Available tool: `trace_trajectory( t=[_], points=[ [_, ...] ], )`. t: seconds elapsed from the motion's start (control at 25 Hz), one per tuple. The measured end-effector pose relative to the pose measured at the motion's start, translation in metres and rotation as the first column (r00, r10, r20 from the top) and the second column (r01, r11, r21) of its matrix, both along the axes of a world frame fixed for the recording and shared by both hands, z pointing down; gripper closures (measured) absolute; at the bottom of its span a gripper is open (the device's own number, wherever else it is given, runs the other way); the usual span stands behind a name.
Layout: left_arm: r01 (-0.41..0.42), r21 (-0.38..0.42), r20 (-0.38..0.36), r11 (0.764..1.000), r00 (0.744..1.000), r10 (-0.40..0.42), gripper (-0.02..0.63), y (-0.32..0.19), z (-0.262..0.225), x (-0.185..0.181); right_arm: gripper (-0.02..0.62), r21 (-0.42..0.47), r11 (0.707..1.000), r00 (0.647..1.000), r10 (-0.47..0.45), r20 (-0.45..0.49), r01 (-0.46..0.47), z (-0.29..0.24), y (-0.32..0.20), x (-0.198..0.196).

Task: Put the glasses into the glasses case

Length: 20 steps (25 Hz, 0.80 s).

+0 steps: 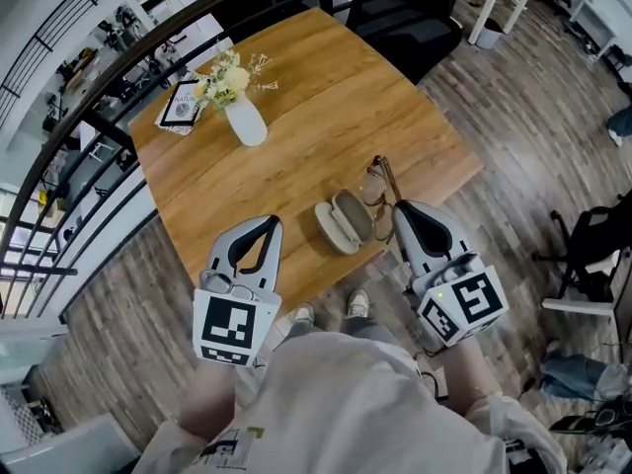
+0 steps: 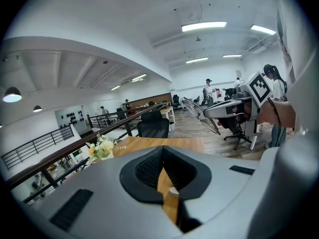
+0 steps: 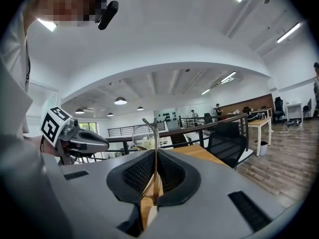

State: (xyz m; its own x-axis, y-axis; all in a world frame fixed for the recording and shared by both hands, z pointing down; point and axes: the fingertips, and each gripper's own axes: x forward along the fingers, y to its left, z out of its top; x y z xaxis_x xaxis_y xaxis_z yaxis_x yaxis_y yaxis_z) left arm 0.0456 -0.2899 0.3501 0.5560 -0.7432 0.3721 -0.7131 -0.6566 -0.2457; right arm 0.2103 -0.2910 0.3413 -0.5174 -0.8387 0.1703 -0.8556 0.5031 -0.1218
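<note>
The glasses (image 1: 378, 184), thin-framed with brown temples, stick up from my right gripper (image 1: 399, 209) over the table's near right part. In the right gripper view, that gripper (image 3: 155, 156) is shut on a temple of the glasses (image 3: 143, 136), with a lens rising above the jaws. The beige glasses case (image 1: 344, 223) lies open on the wooden table (image 1: 326, 97), just left of the right gripper. My left gripper (image 1: 270, 222) is at the table's near edge, left of the case, shut with nothing held. In its own view, the left gripper (image 2: 162, 153) has its jaws together.
A white vase of flowers (image 1: 244, 115) and a framed card (image 1: 182, 104) stand at the table's far left. A black office chair (image 1: 405, 18) sits beyond the far edge. A dark railing (image 1: 89, 117) runs along the left side. Wooden floor surrounds the table.
</note>
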Motion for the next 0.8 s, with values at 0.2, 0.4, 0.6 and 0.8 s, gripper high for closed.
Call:
trace_trajectory(
  t=[0.2, 0.4, 0.6, 0.8],
  points=[
    [0.05, -0.01, 0.013, 0.999, 0.999, -0.05, 0.589, -0.007, 0.005, 0.004, 0.555, -0.041, 0.997, 0.998, -0.06, 0.007, 0.06, 0.018, -0.018, 0.001],
    [0.083, -0.039, 0.012, 0.996, 0.997, -0.082, 0.589, -0.014, 0.021, 0.003, 0.555, -0.129, 0.988, 0.996, -0.084, 0.028, 0.087, 0.055, -0.034, -0.005],
    [0.115, -0.123, -0.056, 0.986, 0.991, -0.123, 0.589, -0.023, 0.046, -0.002, 0.555, -0.239, 0.966, 0.994, -0.107, -0.002, 0.103, 0.106, -0.048, -0.013],
    [0.14, -0.198, -0.04, 0.97, 0.988, -0.151, 0.589, -0.028, 0.08, -0.008, 0.555, -0.346, 0.932, 0.993, -0.118, -0.012, 0.107, 0.161, -0.056, -0.024]
  ],
)
